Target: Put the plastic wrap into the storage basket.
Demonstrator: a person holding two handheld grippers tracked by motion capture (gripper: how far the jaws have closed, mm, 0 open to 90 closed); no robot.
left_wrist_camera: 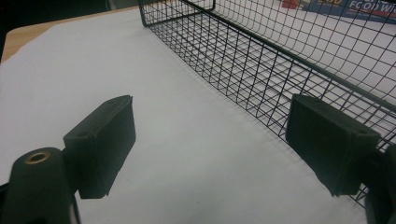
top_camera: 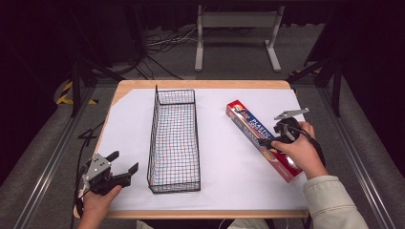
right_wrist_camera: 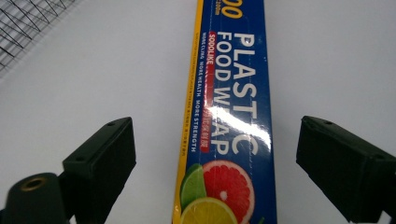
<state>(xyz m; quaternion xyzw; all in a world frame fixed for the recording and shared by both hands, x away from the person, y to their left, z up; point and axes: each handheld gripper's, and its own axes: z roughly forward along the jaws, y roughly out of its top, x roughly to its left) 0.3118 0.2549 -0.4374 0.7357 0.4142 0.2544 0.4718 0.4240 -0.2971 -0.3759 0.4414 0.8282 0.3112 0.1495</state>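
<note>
A long blue and red box of plastic food wrap (top_camera: pixel 247 122) lies aslant on the white sheet, right of a black wire basket (top_camera: pixel 155 133). My right gripper (top_camera: pixel 273 135) is over the box's middle. In the right gripper view its jaws stand wide on either side of the box (right_wrist_camera: pixel 229 93) without touching it, so the gripper (right_wrist_camera: pixel 217 128) is open. My left gripper (top_camera: pixel 125 161) rests near the table's front left corner, open, with nothing between its jaws (left_wrist_camera: pixel 212 116). The basket's wall (left_wrist_camera: pixel 261 70) runs just to its right.
The white sheet (top_camera: pixel 229 162) covers most of the wooden table, whose edge (top_camera: pixel 200 84) shows at the back. A corner of the basket (right_wrist_camera: pixel 28 23) shows left of the box. Beyond the table, a grey metal stand (top_camera: pixel 236 21) and cables lie on the floor.
</note>
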